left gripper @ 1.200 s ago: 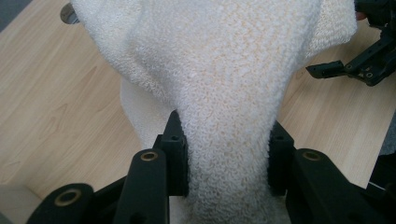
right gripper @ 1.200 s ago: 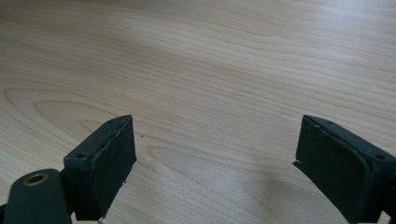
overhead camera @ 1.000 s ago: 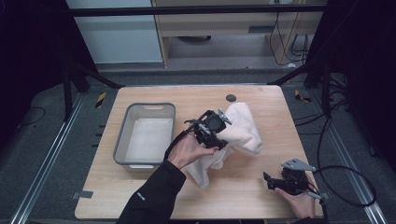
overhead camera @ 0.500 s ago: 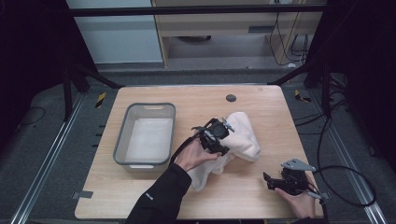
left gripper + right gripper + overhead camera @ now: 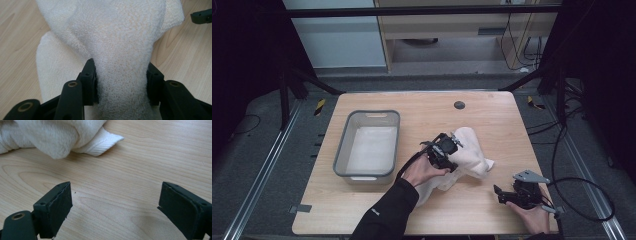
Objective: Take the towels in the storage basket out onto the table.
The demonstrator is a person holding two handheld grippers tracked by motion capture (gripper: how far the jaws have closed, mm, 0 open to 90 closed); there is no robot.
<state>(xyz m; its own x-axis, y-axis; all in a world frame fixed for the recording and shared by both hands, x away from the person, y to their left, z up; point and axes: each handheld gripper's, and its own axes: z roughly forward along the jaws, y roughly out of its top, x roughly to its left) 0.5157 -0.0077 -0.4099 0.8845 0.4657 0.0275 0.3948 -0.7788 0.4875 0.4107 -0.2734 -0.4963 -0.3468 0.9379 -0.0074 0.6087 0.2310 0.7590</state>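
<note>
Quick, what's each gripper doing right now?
Left gripper: closed on the towel.
Right gripper: open, holding nothing, over the table.

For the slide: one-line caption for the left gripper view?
Left gripper clamped on a bunched fold of white towel above the wooden table.

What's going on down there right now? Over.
Left hand-held gripper shut on towel. Right hand-held gripper open, over bare table. Bin beside towel.
</note>
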